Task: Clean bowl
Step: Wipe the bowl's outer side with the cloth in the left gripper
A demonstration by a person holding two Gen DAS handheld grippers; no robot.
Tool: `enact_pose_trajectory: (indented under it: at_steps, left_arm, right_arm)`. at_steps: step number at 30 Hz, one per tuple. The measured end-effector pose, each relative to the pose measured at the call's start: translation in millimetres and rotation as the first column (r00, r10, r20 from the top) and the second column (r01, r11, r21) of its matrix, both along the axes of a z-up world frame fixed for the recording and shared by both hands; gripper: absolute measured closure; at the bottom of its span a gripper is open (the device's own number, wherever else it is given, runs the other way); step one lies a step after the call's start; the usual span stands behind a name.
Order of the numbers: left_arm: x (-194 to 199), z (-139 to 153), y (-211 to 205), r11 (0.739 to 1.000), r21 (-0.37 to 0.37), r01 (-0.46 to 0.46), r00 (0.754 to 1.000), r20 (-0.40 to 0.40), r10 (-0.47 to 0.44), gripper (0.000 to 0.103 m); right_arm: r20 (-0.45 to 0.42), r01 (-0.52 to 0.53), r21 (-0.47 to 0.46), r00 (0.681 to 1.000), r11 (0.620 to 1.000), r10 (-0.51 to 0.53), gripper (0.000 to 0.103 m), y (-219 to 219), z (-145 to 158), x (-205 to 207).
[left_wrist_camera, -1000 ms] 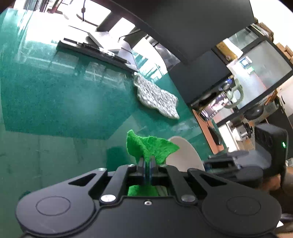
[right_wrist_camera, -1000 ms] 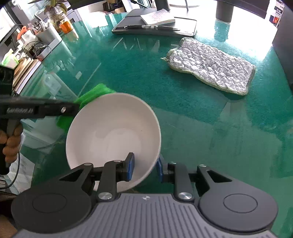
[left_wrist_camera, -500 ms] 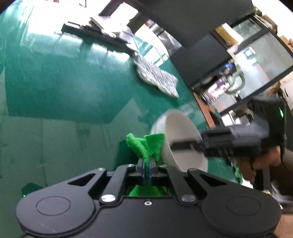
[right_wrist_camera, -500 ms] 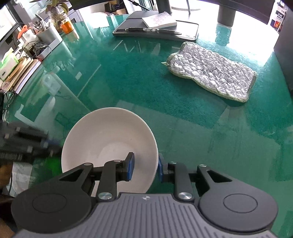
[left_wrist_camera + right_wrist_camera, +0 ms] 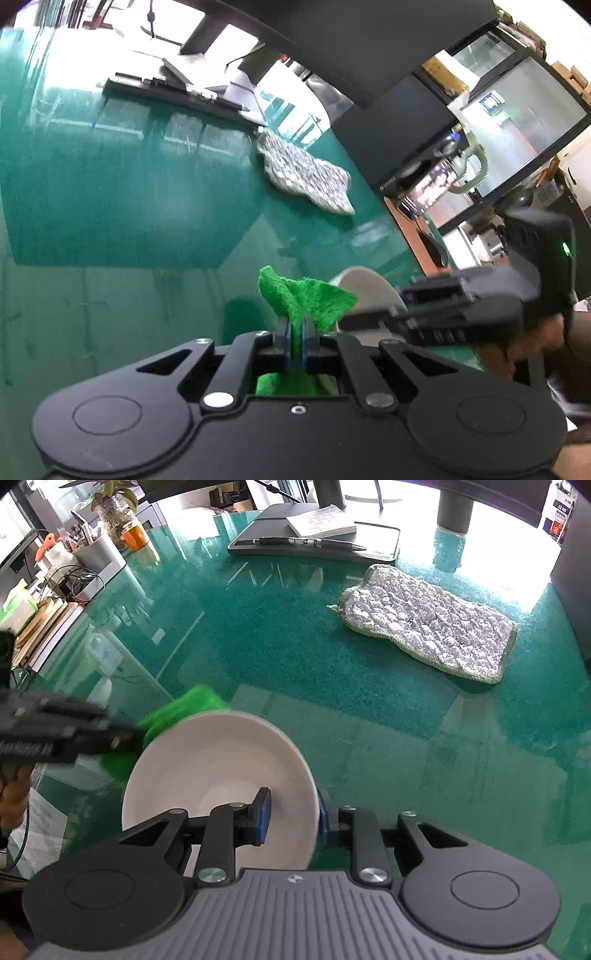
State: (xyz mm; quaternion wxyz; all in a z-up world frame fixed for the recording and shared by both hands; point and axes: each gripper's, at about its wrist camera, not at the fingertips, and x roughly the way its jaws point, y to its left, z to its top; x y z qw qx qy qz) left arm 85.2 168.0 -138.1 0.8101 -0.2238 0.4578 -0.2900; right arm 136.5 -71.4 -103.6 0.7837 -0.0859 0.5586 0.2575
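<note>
A white bowl (image 5: 221, 771) hangs tilted over the green glass table (image 5: 406, 738), its rim caught between the pads of my right gripper (image 5: 293, 818), one pad inside and one outside. Those jaws are opening slightly while the rim still sits between them. My left gripper (image 5: 295, 328) is shut on a crumpled green cloth (image 5: 303, 295). In the right wrist view the green cloth (image 5: 177, 712) lies against the outside of the bowl's upper-left rim. The bowl (image 5: 365, 291) shows just right of the cloth in the left wrist view.
A grey quilted cloth (image 5: 428, 631) lies on the table beyond the bowl. Behind it sits a black tray (image 5: 317, 546) with a pen and a notepad. Books, a potted plant and cables crowd the left edge (image 5: 55, 590). Dark monitors (image 5: 391, 140) stand at the right.
The left gripper with the green cloth dropped down past the bowl's left side half a second ago and is back up at the upper-left rim. The bowl and right gripper stayed put.
</note>
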Motion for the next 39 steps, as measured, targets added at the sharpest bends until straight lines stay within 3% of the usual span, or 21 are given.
enact_pose_trajectory:
  at_steps: [7, 10, 13, 20, 21, 23, 24, 25, 27, 32, 39]
  left_arm:
    - [-25, -8, -2, 1.0, -0.011, 0.013, 0.999, -0.049, -0.014, 0.099]
    - [-23, -8, 1, 1.0, -0.023, 0.0, 0.999, -0.049, -0.001, 0.099]
    - [-21, -6, 1, 1.0, -0.029, 0.0, 0.999, -0.039, -0.001, 0.099]
    - [-24, -5, -4, 0.999, -0.038, 0.023, 0.999, -0.034, -0.024, 0.099]
    - [-25, -5, -4, 0.999, -0.037, 0.026, 0.999, -0.033, -0.027, 0.099]
    - [-28, -5, -6, 0.999, -0.035, 0.033, 0.999, -0.033, -0.034, 0.099]
    - [-29, -5, -6, 0.999, -0.035, 0.032, 0.999, -0.033, -0.033, 0.099]
    - [-30, -5, -4, 0.999, -0.041, 0.023, 0.999, -0.035, -0.025, 0.098]
    - [-30, -6, -2, 0.998, -0.067, 0.006, 0.999, -0.039, -0.008, 0.098]
    - [-23, -5, -2, 0.999, -0.052, -0.013, 1.0, -0.024, 0.012, 0.098]
    - [3, 1, -1, 0.998, -0.042, -0.044, 0.999, 0.017, 0.044, 0.098]
  right_arm:
    - [0.012, -0.022, -0.014, 1.0, 1.0, 0.023, 0.071, 6, 0, -2]
    - [0.01, 0.019, -0.019, 1.0, 1.0, -0.019, 0.07, 5, 1, -4]
    - [0.039, 0.102, -0.037, 0.994, 0.994, -0.101, 0.039, 1, 4, -12]
    - [-0.079, 0.259, 0.004, 0.963, 0.966, -0.258, 0.037, -17, -2, -33]
    - [-0.069, 0.258, 0.009, 0.964, 0.966, -0.257, 0.038, -17, -2, -35]
    - [-0.026, 0.247, -0.01, 0.969, 0.969, -0.247, 0.066, -15, 0, -37]
    - [-0.01, 0.244, -0.016, 0.97, 0.97, -0.244, 0.073, -15, 1, -36]
    - [0.0, 0.242, -0.015, 0.97, 0.97, -0.242, 0.086, -18, 2, -33]
    - [0.004, 0.23, -0.003, 0.973, 0.973, -0.23, 0.086, -21, 4, -28]
    - [0.044, 0.142, -0.043, 0.989, 0.989, -0.14, 0.084, -13, 1, -25]
    - [0.048, 0.117, -0.051, 0.992, 0.992, -0.114, 0.083, -12, 2, -25]
